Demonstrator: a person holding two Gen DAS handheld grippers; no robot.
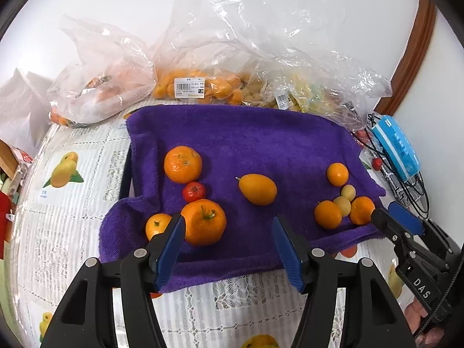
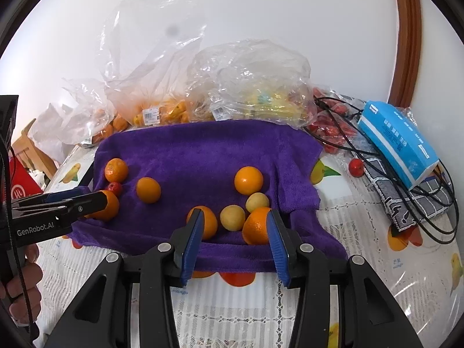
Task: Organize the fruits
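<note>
6 oranges (image 1: 183, 164), 2 yellow fruits (image 1: 342, 205), 1 red berry (image 1: 194, 191), 1 kumquat (image 1: 257, 189)

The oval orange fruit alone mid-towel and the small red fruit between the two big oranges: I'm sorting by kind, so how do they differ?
The oval orange fruit is orange-yellow; the small red fruit is glossy red. The oval fruit is clearly larger and egg-shaped with a pointed stem end, while the red fruit is small and round. The oval fruit lies alone, untouched; the red fruit sits wedged between oranges. Both rest on the purple towel.

"GenRobot.AI" – left claw (image 2: 100, 200), "DAS" – right claw (image 1: 380, 217)
</note>
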